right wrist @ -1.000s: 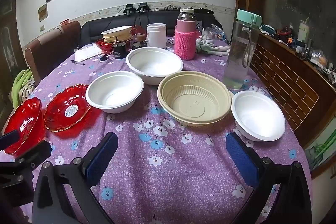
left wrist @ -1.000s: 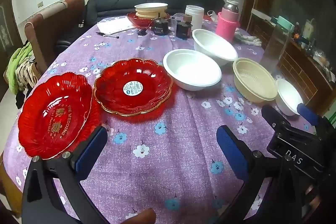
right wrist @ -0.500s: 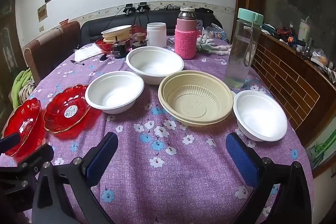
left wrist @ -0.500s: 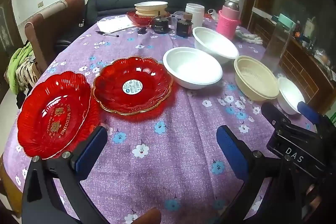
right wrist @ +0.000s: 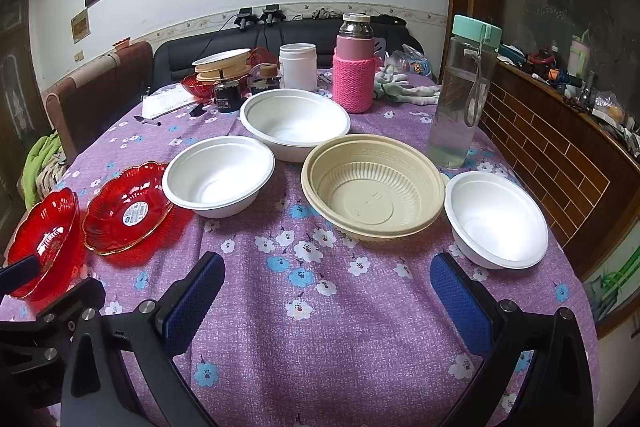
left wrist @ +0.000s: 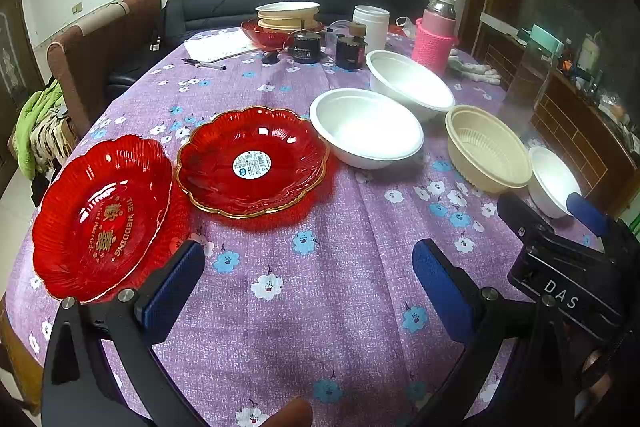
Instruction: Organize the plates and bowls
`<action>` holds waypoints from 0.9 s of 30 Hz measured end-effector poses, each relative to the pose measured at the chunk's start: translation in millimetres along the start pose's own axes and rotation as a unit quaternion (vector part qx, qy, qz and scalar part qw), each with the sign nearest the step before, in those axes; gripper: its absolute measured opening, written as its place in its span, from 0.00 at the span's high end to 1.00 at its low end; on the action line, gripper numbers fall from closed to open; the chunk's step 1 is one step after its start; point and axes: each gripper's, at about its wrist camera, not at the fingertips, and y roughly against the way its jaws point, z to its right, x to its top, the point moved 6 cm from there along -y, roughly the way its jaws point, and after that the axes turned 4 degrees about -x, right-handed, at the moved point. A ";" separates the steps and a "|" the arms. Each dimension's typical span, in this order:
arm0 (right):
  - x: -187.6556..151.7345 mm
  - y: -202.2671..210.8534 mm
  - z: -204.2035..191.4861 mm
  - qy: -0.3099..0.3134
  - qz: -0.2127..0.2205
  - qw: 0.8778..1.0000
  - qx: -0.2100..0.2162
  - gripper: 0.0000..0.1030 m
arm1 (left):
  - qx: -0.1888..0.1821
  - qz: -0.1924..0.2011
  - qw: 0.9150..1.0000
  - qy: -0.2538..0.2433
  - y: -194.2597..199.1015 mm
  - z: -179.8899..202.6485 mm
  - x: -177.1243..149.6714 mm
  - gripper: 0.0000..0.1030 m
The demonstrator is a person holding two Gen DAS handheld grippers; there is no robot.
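Observation:
Two red scalloped plates lie at the table's left: one with gold lettering (left wrist: pixel 100 215) and one with a round sticker (left wrist: pixel 252 161). To their right stand a white bowl (left wrist: pixel 366 127), a larger white bowl (left wrist: pixel 408 83), a beige ribbed bowl (right wrist: pixel 374 185) and a small white bowl (right wrist: pixel 496 217). My left gripper (left wrist: pixel 308 283) is open and empty above the cloth in front of the red plates. My right gripper (right wrist: pixel 326 295) is open and empty in front of the beige bowl.
A stack of beige bowls on a red dish (left wrist: pixel 286 17) stands at the far end, with a white jar (right wrist: pixel 298 67), a pink-sleeved bottle (right wrist: pixel 354 75), small dark jars (left wrist: pixel 306 47), papers and a pen. A tall clear water bottle (right wrist: pixel 460 99) stands at the right edge, above the small bowl.
Both grippers have drifted slightly; the views shift a little. Nothing on the table has moved.

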 end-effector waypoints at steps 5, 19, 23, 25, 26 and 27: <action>0.0 0.6 0.2 0.000 0.001 1.000 0.000 0.00 | -0.001 0.001 1.000 0.000 0.1 0.7 -0.4 0.00; 1.5 2.8 -1.0 -0.001 0.001 1.000 0.001 0.00 | -0.002 0.001 1.000 0.001 1.4 1.5 -0.6 0.00; 2.4 3.0 -2.7 0.001 0.002 1.000 0.002 0.00 | -0.001 0.001 1.000 0.003 1.4 -0.7 -1.4 0.00; 2.4 2.2 -3.5 0.001 0.002 1.000 0.002 0.00 | -0.001 0.001 1.000 0.003 1.6 -1.3 -1.8 0.00; 2.4 2.3 -3.6 0.001 0.002 1.000 0.002 0.00 | -0.001 0.001 1.000 0.003 1.8 -1.3 -2.1 0.00; 2.7 2.7 -3.9 0.001 0.002 1.000 0.003 0.00 | -0.001 0.001 1.000 0.003 1.5 -1.4 -1.6 0.00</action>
